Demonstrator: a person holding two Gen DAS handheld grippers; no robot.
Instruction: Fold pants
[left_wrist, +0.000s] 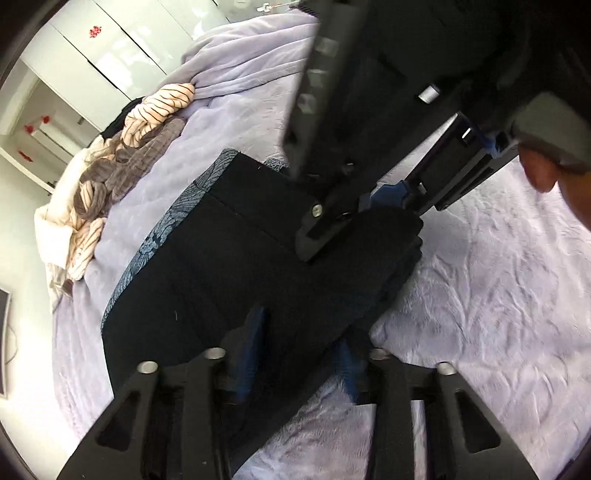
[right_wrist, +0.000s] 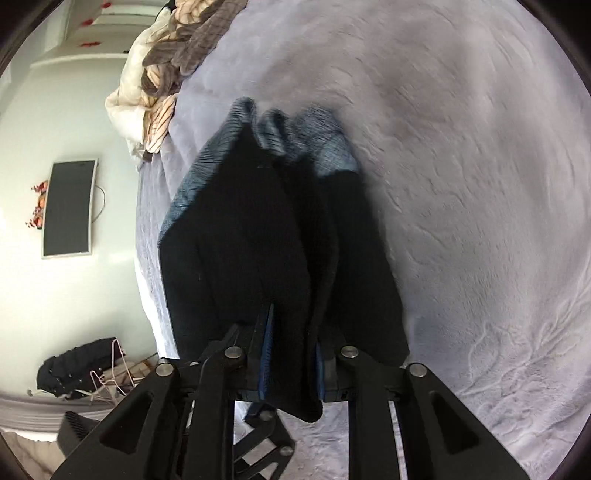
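Note:
Black pants (left_wrist: 236, 258) with a blue-grey patterned cuff band (left_wrist: 162, 229) hang partly lifted over a lavender bed cover (left_wrist: 498, 277). My left gripper (left_wrist: 299, 354) is shut on the near edge of the pants. My right gripper (left_wrist: 369, 206) shows in the left wrist view, shut on the far edge. In the right wrist view the right gripper (right_wrist: 293, 358) pinches a thick fold of the pants (right_wrist: 258, 240), and the cuffs (right_wrist: 325, 147) trail away onto the cover (right_wrist: 461, 184). The left gripper's linkage shows just below it.
A heap of striped and brown clothes (left_wrist: 122, 147) lies at the bed's edge, also in the right wrist view (right_wrist: 177, 48). White wardrobes (left_wrist: 110, 48) stand behind. A wall screen (right_wrist: 68, 206) and a pile of clothes with hangers (right_wrist: 85, 369) on the floor are left of the bed.

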